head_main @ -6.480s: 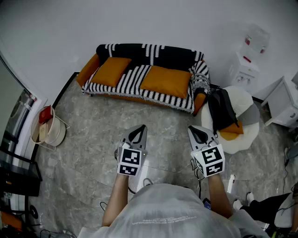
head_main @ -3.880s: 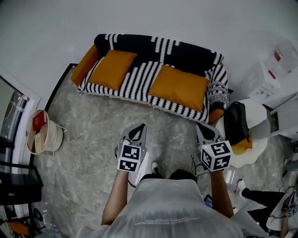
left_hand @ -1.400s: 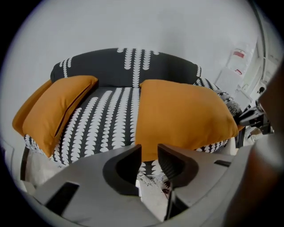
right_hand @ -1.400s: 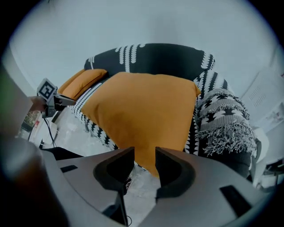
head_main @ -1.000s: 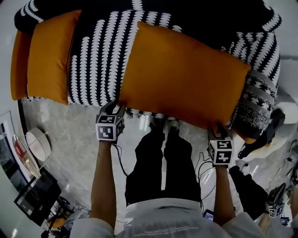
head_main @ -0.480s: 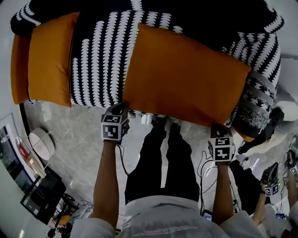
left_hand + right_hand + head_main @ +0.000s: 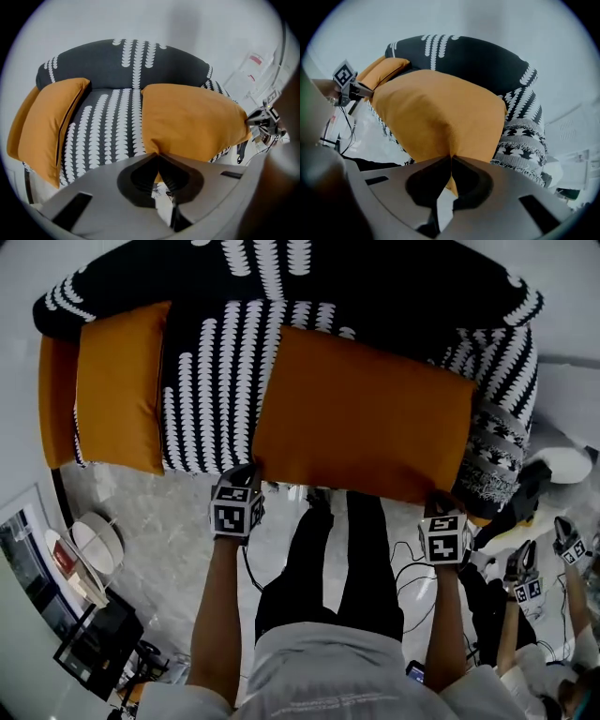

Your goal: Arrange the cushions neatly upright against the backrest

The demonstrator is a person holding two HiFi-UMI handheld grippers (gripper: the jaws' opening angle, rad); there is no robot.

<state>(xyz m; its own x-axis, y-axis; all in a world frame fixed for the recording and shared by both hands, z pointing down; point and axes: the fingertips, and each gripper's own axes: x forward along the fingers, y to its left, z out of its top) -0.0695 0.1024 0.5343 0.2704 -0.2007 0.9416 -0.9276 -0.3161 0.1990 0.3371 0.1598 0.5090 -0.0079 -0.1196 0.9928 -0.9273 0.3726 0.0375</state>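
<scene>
Head view: a broad, plain orange cushion lies on the striped sofa, with the left gripper at its 7 o'clock corner and the right gripper at 5 o'clock.
Left gripper view: the jaws, just closed, pinch the corner at 12 o'clock.
Right gripper view: the jaws likewise clamp the fabric at 12 o'clock.

- No legible word, brand or number was found in any view.
- Cube on the left tongs: black-and-white square code pattern on its faces, no letters or digits.
- Cube on the right tongs: same kind of square code, different pattern, no characters.
- Shirt: a faint line of pale print ran across the back, too small and blurred to read.
- White unit at the right of the left gripper view: carried a small red label, its print not readable.
</scene>
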